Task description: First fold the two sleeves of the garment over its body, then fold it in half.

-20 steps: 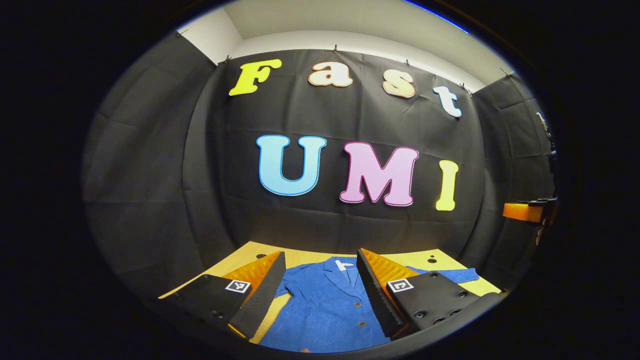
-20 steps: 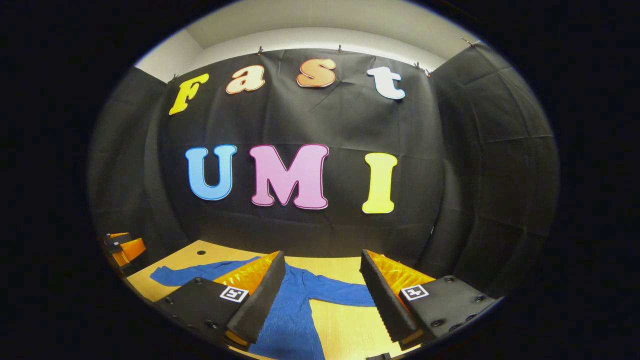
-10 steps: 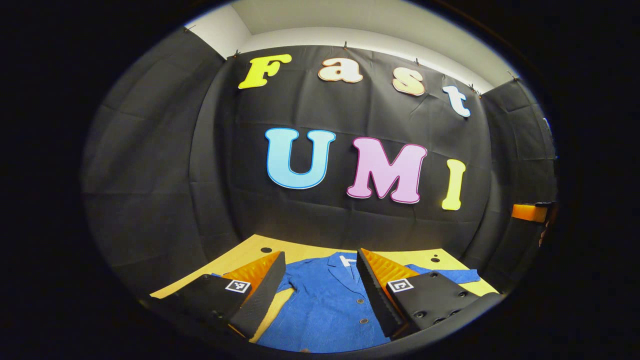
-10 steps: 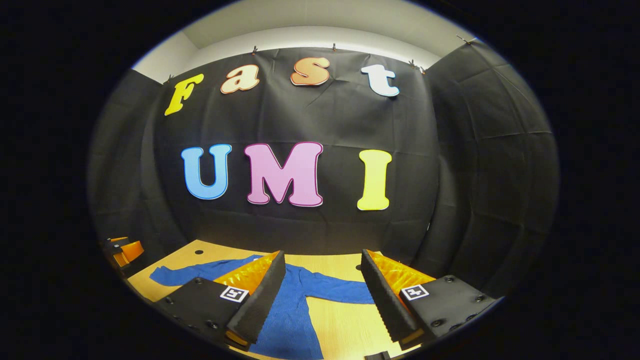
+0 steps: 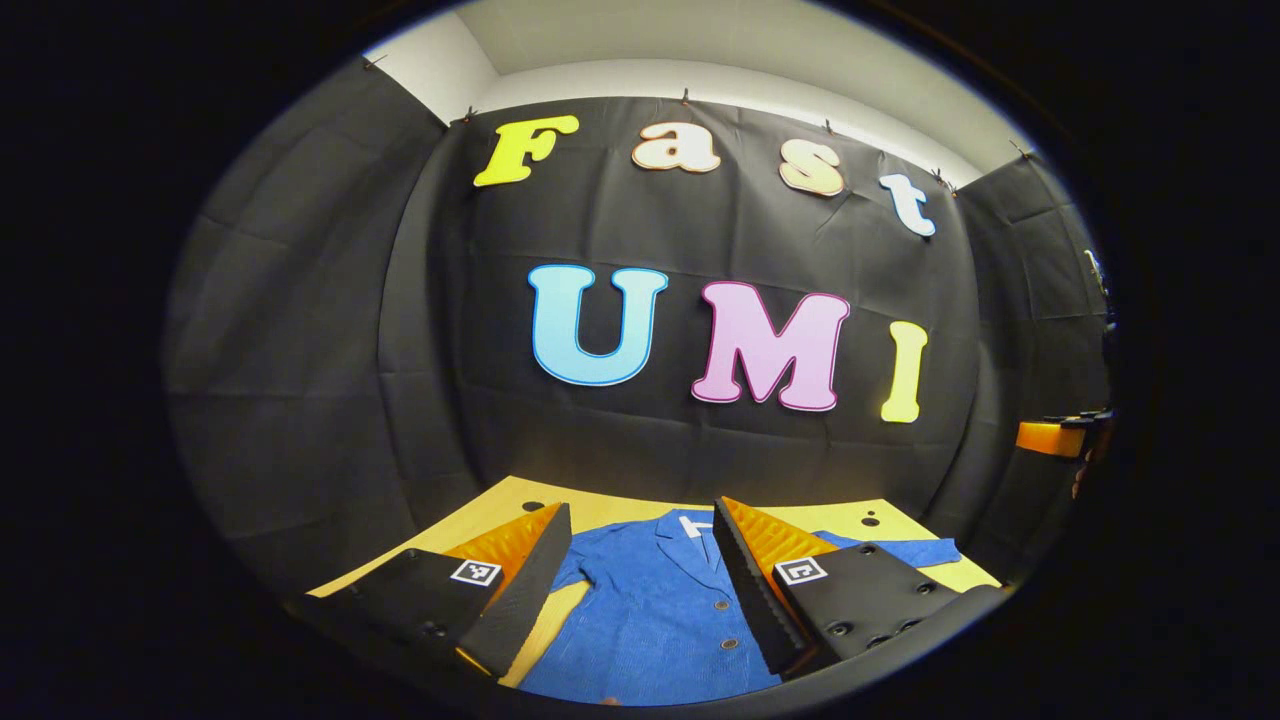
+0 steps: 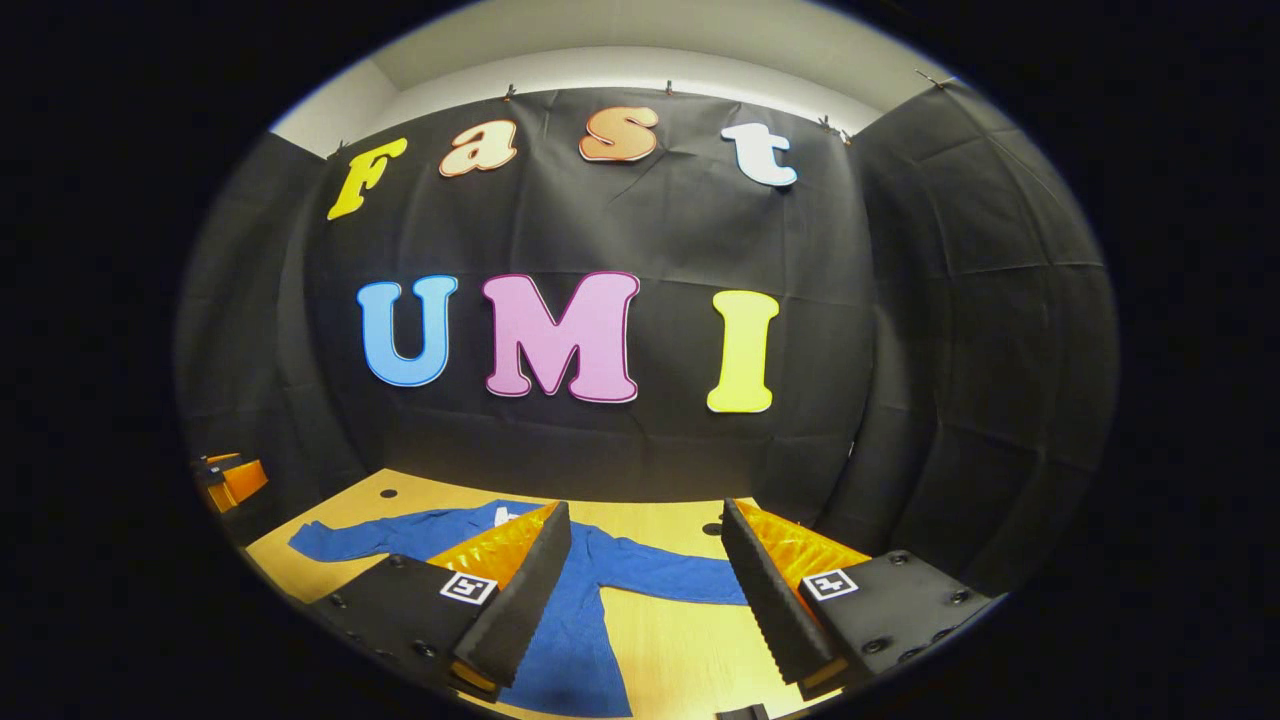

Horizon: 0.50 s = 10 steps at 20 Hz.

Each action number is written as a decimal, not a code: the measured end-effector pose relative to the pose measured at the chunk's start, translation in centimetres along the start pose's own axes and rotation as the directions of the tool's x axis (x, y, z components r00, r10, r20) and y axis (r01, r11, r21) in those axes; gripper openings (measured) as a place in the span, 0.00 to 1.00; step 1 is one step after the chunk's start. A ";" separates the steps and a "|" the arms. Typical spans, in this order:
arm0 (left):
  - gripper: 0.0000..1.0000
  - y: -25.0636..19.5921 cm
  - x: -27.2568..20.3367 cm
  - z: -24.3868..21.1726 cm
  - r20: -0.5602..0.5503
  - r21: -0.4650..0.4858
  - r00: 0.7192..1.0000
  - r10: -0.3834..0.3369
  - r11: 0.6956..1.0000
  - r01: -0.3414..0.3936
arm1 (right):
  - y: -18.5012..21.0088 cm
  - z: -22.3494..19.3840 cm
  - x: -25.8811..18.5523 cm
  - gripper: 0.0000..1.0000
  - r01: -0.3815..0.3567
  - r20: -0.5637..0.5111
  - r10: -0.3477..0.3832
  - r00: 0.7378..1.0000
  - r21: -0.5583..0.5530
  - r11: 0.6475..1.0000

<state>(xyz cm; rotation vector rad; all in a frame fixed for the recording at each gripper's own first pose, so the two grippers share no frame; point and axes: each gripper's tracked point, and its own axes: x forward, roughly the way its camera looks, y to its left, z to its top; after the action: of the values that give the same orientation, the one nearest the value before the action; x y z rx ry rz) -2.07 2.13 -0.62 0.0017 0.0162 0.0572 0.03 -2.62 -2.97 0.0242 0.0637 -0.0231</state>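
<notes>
A blue buttoned shirt (image 5: 650, 610) lies flat and spread out on the yellow table (image 5: 600, 510), collar toward the wall. My left gripper (image 5: 640, 590) hovers open above its chest, nothing between the fingers. One sleeve (image 5: 905, 550) stretches to the right in the left gripper view. In the right gripper view the shirt (image 6: 570, 630) shows both sleeves out sideways, one sleeve (image 6: 660, 578) running right and the other sleeve (image 6: 350, 538) running left. My right gripper (image 6: 645, 600) is open above the shirt's right side, holding nothing.
The wooden table (image 6: 680, 650) ends at the black cloth wall. Small round holes (image 5: 868, 520) mark the tabletop near its far corners. The other gripper (image 6: 228, 480) shows at the far left of the right gripper view, and another gripper (image 5: 1060, 436) shows at the right edge of the left gripper view.
The right gripper has tipped down slightly, showing more of the shirt and table. The left gripper wobbled a little and stays over the shirt. Both stay open.
</notes>
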 end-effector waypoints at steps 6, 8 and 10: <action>0.82 -2.6 1.3 -0.2 -0.001 -0.010 1.000 -0.028 1.000 0.028 | -5.1 -1.1 2.1 0.95 0.053 -0.035 -0.053 0.998 0.011 0.999; 0.84 -3.9 1.8 -0.8 -0.020 -0.010 0.999 -0.036 0.999 0.036 | -7.4 -2.6 3.4 0.95 0.072 -0.063 -0.071 0.996 0.013 0.997; 0.81 -5.7 2.4 -1.1 -0.033 0.001 0.997 -0.063 0.998 0.063 | -10.5 -5.1 5.3 0.95 0.112 -0.110 -0.111 0.988 0.009 0.994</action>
<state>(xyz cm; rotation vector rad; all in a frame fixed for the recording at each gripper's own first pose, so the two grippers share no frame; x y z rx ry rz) 0.60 -3.47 -1.78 0.0020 0.0496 -0.0061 4.77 -13.08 -8.61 0.0367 0.1743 -0.1341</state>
